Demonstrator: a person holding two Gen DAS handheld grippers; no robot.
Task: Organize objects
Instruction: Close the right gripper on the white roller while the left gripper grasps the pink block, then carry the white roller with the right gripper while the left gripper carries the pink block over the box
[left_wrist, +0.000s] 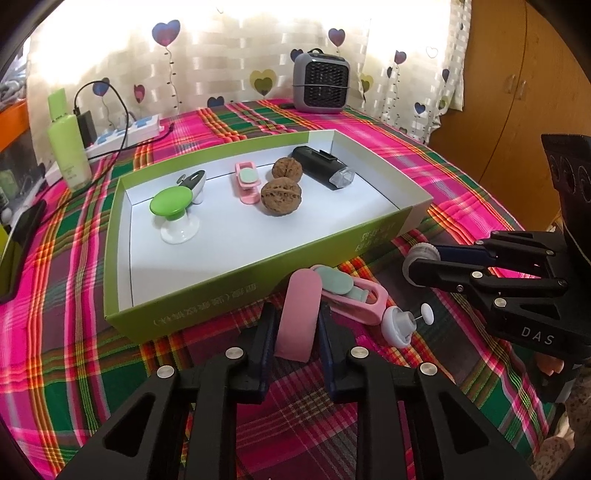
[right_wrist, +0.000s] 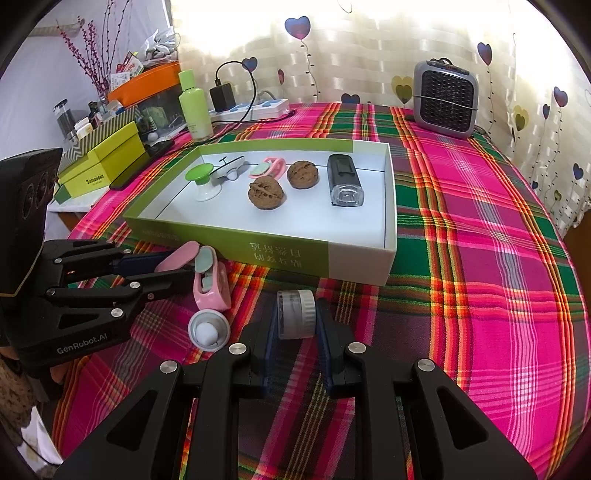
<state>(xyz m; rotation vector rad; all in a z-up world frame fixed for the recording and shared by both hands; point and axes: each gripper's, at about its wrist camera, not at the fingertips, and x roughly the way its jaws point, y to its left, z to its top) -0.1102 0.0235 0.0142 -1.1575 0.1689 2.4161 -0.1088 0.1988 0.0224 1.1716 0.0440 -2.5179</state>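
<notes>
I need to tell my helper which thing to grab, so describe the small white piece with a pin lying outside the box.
Start at the green box; on the plaid cloth before its near wall lies a pink clip. Beside that sits the white round piece: the only one with a thin pin ending in a white knob.

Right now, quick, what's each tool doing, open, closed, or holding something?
Left tool: closed on the pink clip's flap.
Right tool: closed on a small white ribbed cap.
</notes>
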